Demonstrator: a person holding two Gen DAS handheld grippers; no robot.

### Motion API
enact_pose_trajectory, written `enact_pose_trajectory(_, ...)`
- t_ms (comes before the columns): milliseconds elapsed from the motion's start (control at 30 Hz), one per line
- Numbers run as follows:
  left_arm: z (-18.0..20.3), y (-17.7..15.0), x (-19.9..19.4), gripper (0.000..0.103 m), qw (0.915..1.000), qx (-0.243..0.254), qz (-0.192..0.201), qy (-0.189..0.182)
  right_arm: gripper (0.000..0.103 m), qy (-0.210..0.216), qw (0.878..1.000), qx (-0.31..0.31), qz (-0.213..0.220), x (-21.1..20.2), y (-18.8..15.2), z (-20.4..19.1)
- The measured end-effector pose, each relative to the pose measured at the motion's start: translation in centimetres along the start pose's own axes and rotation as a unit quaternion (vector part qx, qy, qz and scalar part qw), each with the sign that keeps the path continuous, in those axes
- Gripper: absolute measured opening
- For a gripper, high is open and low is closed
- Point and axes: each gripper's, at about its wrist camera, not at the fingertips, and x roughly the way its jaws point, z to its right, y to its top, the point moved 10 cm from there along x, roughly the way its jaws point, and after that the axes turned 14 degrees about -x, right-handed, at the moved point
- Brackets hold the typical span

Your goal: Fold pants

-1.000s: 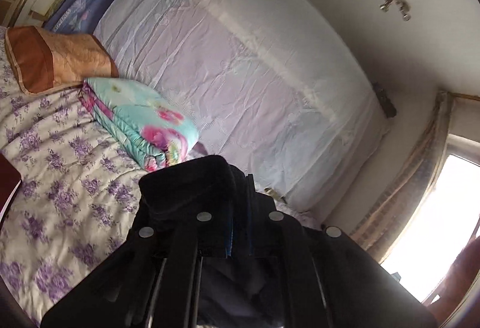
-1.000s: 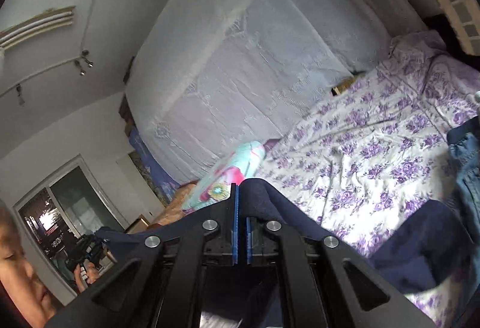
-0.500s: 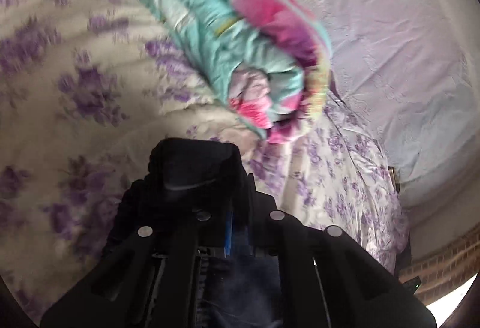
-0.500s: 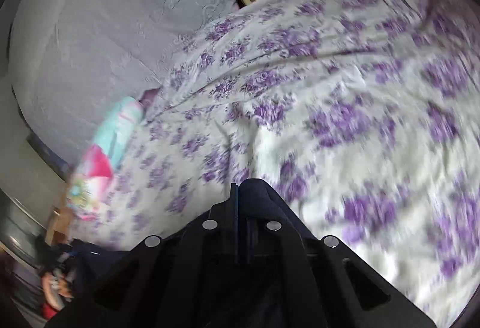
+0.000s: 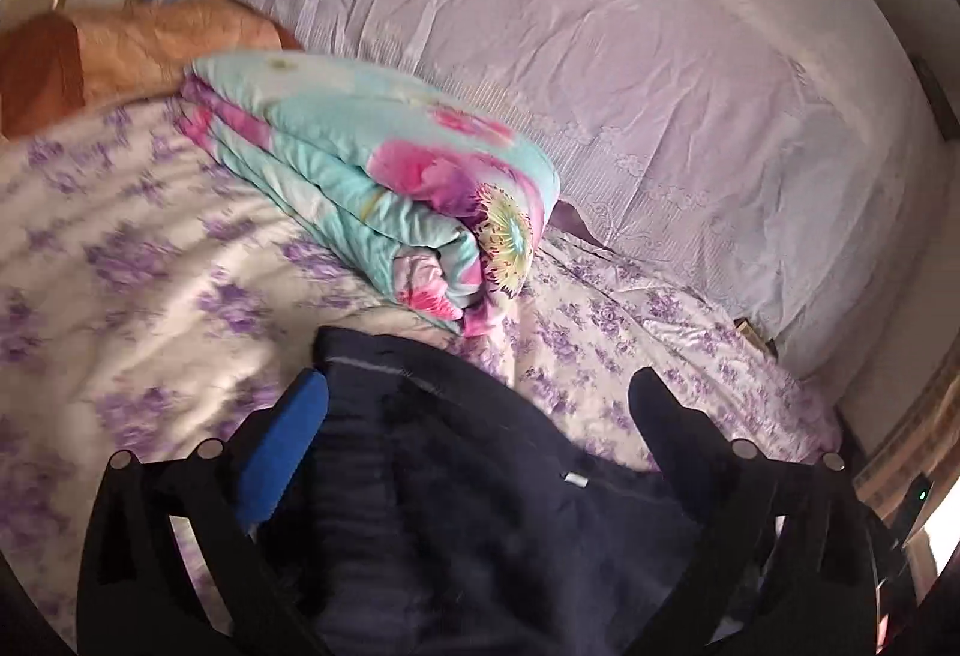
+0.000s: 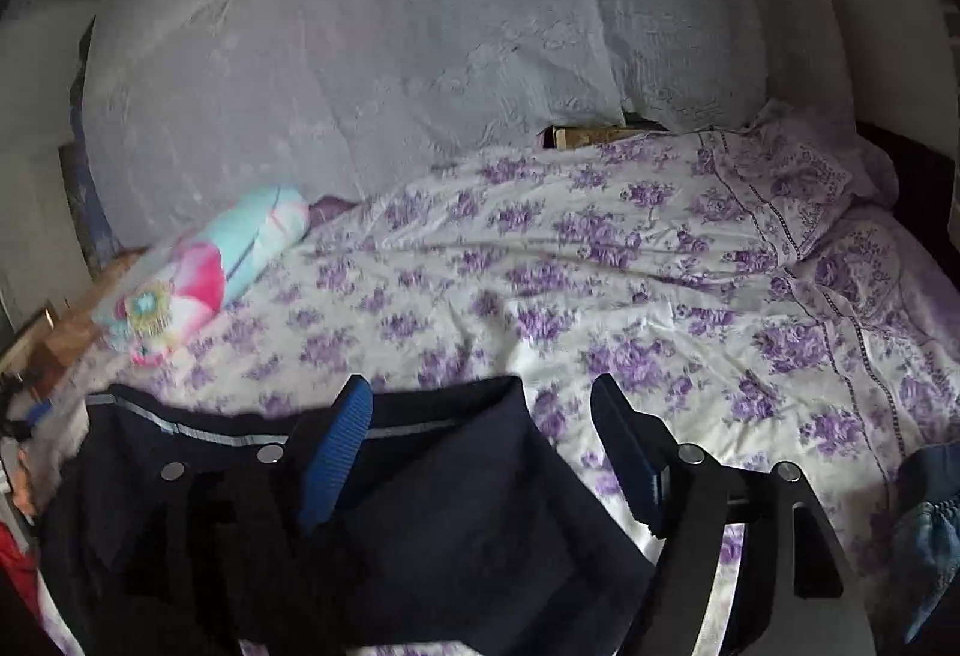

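Observation:
The dark navy pants [image 5: 480, 524] lie on the flowered bedsheet [image 5: 120, 266], their grey-striped edge pointing toward the far side. My left gripper [image 5: 480, 392] hovers over them with its jaws opening wide. The blue pad [image 5: 288, 446] and the other finger [image 5: 660, 416] stand apart from the cloth, which lies loose between and under them. In the right wrist view the pants [image 6: 432, 512] spread across the lower left. My right gripper [image 6: 480, 392] is over their right corner, jaws opening, pads off the fabric.
A folded turquoise and pink quilt [image 5: 384, 188] lies just beyond the pants, also seen as the quilt [image 6: 204, 272] at the left. An orange pillow [image 5: 120, 50] sits behind it. Pale cloth [image 5: 600, 56] covers the wall. A denim garment [image 6: 930, 536] lies at the right edge.
Both grippers came down toward the bed and went from shut on the pants to wide apart. The pants dropped onto the sheet.

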Motion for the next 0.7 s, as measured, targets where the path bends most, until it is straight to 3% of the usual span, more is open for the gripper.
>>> enact_pose_trajectory(67,-2.3,-0.6,-1.5,0.098,0.9995,-0.011,0.002,0.03,0.076,-0.005,0.998,-0.046,-0.038,0.7,-2.7,-1.9)
enact_pose_trajectory(133,-5.5,-1.1,-2.3,0.098,0.9965,-0.07,-0.013,0.045,0.076,-0.018,0.993,-0.098,-0.063,1.1,-5.2,-4.3)
enact_pose_trajectory(200,-8.1,-1.5,-2.5,0.098,0.988,-0.149,-0.034,0.022,0.076,-0.034,0.985,-0.148,-0.08,1.0,-6.6,-6.2)
enact_pose_trajectory(267,-10.8,-1.6,-2.4,0.098,0.9771,-0.206,-0.043,0.029,0.076,-0.066,0.976,-0.191,-0.085,1.4,-6.5,-7.2)
enact_pose_trajectory(333,-12.3,-1.5,-2.4,0.098,0.9759,-0.204,-0.035,0.069,0.076,-0.075,0.971,-0.206,-0.097,2.2,-6.5,-7.5)
enact_pose_trajectory(433,-11.1,-2.3,-1.3,0.098,0.9837,-0.146,-0.034,0.1,0.074,-0.067,0.959,-0.227,-0.156,4.5,-8.4,-7.9)
enact_pose_trajectory(500,-10.4,-2.7,-0.9,0.098,0.9869,-0.104,-0.034,0.119,0.052,-0.06,0.957,-0.231,-0.162,4.8,-8.5,-8.1)
enact_pose_trajectory(533,-10.1,-2.8,-0.8,0.098,0.9878,-0.089,-0.033,0.124,0.025,-0.058,0.958,-0.228,-0.163,4.8,-8.4,-7.8)
enact_pose_trajectory(600,-10.3,-2.9,-0.9,0.098,0.9881,-0.086,-0.033,0.123,0.015,-0.042,0.966,-0.207,-0.15,4.6,-7.4,-6.8)
enact_pose_trajectory(700,-11.3,-2.7,-1.1,0.098,0.9856,-0.125,-0.03,0.11,0.012,-0.108,0.975,-0.164,-0.108,3.8,-3.7,-0.6)
